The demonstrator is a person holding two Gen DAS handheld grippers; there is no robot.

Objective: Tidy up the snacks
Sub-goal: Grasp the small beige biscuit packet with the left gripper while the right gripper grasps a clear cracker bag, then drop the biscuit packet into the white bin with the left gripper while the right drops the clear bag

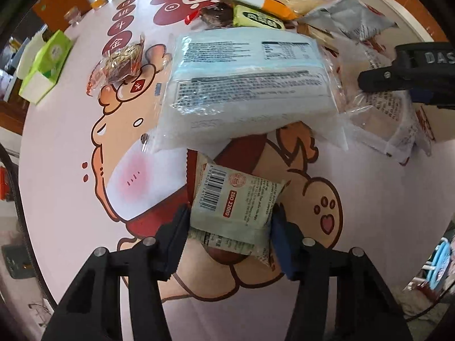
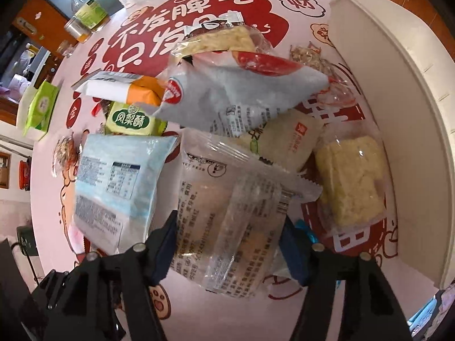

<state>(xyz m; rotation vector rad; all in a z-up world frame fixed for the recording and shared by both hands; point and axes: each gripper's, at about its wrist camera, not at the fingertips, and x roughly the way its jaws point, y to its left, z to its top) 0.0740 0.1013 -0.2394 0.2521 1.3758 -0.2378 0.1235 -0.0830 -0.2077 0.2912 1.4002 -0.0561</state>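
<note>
My left gripper (image 1: 230, 221) is shut on a small pale green snack packet (image 1: 233, 199) with a barcode, held above the printed tabletop. Beyond it lies a large blue-and-white packet (image 1: 244, 71), also in the right wrist view (image 2: 116, 176). My right gripper (image 2: 230, 230) is shut on a clear-wrapped pastry packet (image 2: 227, 218); it also shows at the right in the left wrist view (image 1: 381, 76). Around lie a grey chip bag (image 2: 241, 96), a yellow cake packet (image 2: 349, 179), a green pineapple-cake packet (image 2: 130, 119), an orange-white packet (image 2: 125, 88) and a beige packet (image 2: 287, 139).
A cream box (image 2: 392, 91) stands at the right edge of the pile. A green tissue pack (image 1: 45, 65) sits at the table's left edge. Bottles and a tin (image 2: 85, 14) stand at the far left. A gold-wrapped sweet (image 1: 119, 62) lies left of the blue packet.
</note>
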